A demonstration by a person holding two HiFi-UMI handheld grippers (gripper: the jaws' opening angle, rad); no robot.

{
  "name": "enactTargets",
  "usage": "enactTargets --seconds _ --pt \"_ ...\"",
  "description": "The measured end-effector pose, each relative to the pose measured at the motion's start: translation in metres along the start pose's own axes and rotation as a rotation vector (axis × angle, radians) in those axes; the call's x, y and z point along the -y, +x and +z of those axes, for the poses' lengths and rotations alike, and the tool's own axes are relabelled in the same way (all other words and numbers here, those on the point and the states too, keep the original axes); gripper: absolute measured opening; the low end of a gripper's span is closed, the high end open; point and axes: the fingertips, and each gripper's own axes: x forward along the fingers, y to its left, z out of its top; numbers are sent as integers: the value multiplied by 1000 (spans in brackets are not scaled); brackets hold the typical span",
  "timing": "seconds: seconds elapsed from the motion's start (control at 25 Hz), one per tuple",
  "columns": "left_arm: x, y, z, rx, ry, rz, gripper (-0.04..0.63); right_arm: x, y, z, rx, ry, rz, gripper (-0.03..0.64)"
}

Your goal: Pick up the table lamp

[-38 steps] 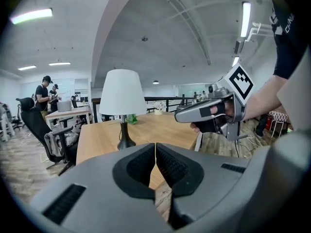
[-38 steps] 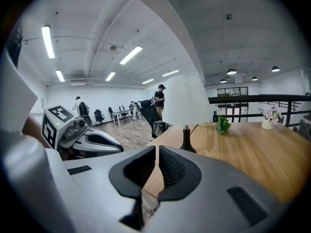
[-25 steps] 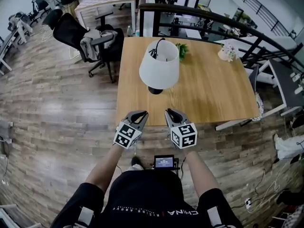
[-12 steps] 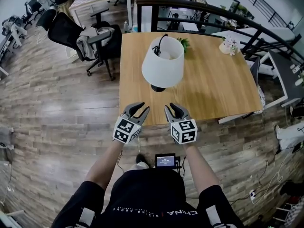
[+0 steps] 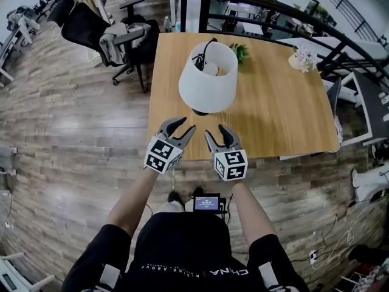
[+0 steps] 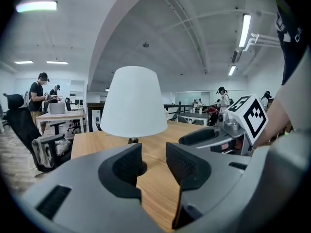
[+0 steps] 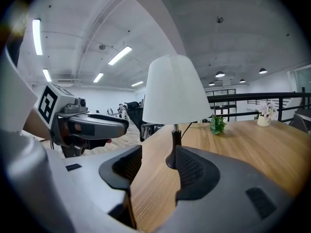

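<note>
I've got a rect. light-wood table [image 5: 273,114] on a grey-brown plank floor [image 5: 73,139], w/ its near edge closest to me in the head view. The table lamp [image 5: 208,81] stands upright on it, left of centre: white cone shade, dark stem, dark round base [image 5: 199,111] flat on the wood. Behind the lamp, near the far edge, I see a small green plant [image 5: 241,52] just beside the shade, & at the far right corner a white pot w/ pale pink flowers [image 5: 302,59], well apart from the lamp.
</note>
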Motion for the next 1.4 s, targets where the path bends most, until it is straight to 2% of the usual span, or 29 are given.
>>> enactTargets --seconds 0.16,0.36,0.56,0.72,0.92,1.2,1.4 --pt "2 22 3 -14 -5 31 166 28 17 -4 9 -3 4 237" --pt "-14 35 5 19 -6 73 175 38 55 -19 -3 -23 35 245" --pt "-26 45 -14 -5 0 81 175 48 100 -33 12 -22 34 261" --pt "-39 52 -30 23 -36 88 176 56 134 -43 39 -18 7 275" --pt "-49 55 -48 29 -41 93 175 62 166 -53 50 -34 -25 285" --pt "-57 59 -60 34 -52 90 176 74 198 -53 50 -30 -75 287" --pt "-64 60 -61 37 -55 93 175 83 213 -43 99 -45 -116 287"
